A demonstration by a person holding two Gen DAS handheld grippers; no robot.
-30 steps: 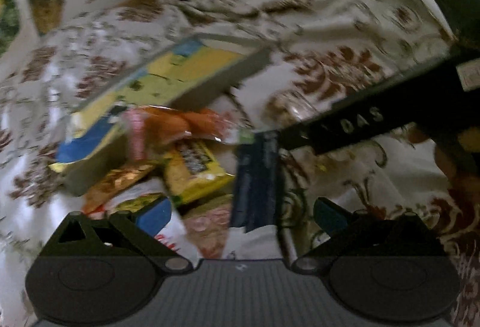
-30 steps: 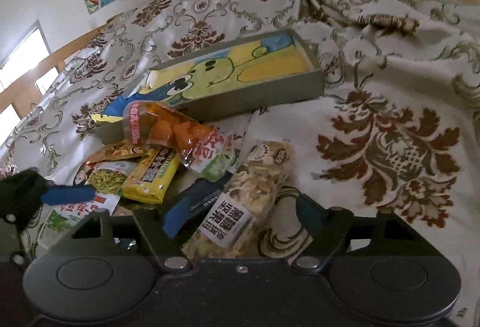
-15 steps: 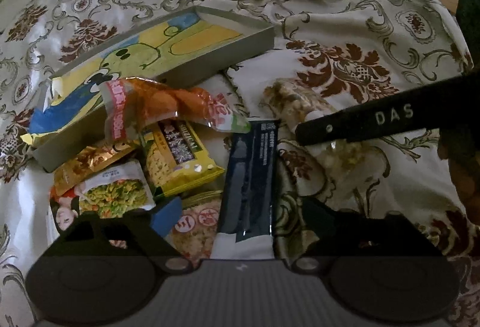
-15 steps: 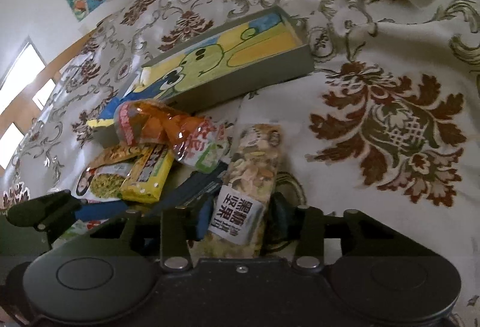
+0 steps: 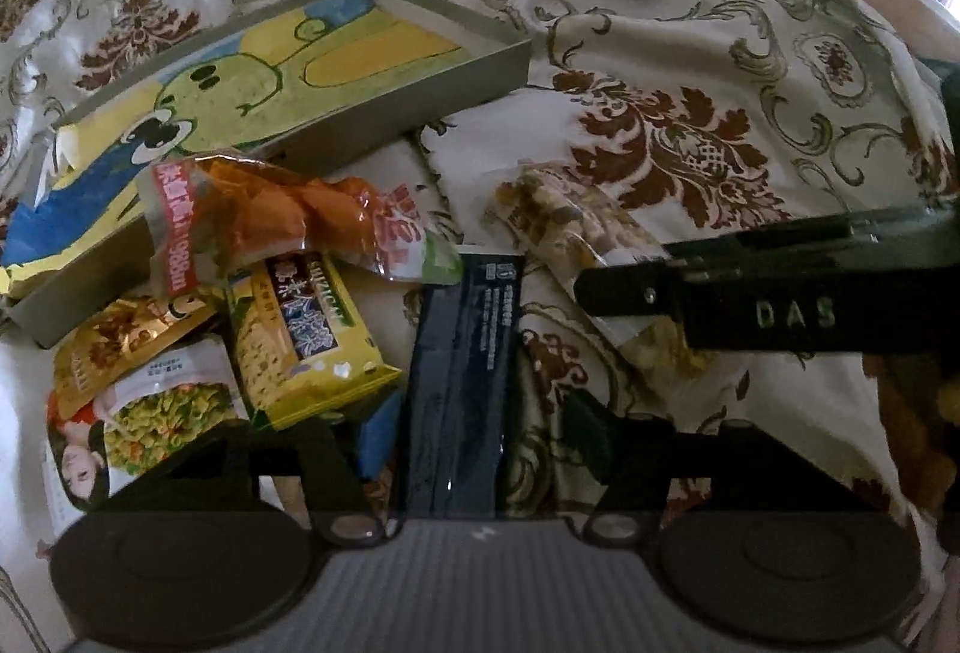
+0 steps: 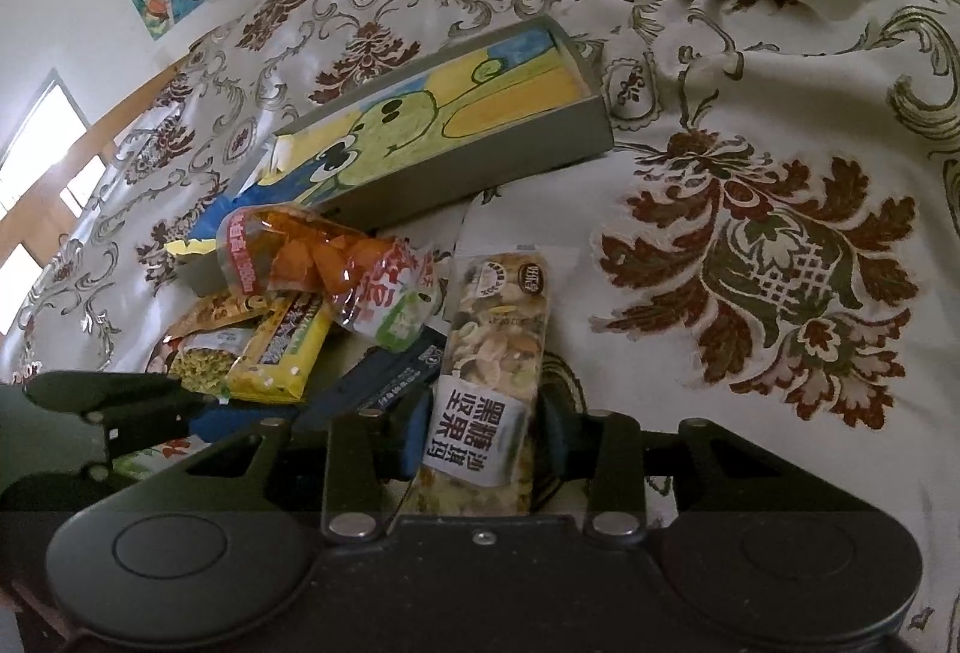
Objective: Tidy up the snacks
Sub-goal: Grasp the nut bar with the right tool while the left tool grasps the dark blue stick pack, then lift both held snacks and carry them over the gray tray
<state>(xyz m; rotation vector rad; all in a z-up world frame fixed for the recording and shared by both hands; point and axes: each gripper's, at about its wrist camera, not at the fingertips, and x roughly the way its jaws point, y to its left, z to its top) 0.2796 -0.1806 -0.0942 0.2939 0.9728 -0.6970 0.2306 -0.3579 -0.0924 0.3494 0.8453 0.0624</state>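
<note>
The nut bar packet point(image 6: 492, 383) lies lengthwise away from the right gripper point(image 6: 483, 443), whose jaws, wide a second ago, now clamp it. The left gripper point(image 5: 474, 437) jaws are closing around the dark sachet point(image 5: 462, 389), untouched.

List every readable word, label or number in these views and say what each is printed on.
"DAS": on the black arm of the right tongs.
"黑糖坚果" (last character unclear): white label of the nut bar between the right tongs' pads.
"1988": red band of the orange snack bag.
Dark blue packet and yellow packet: print too small or blurred.
</note>
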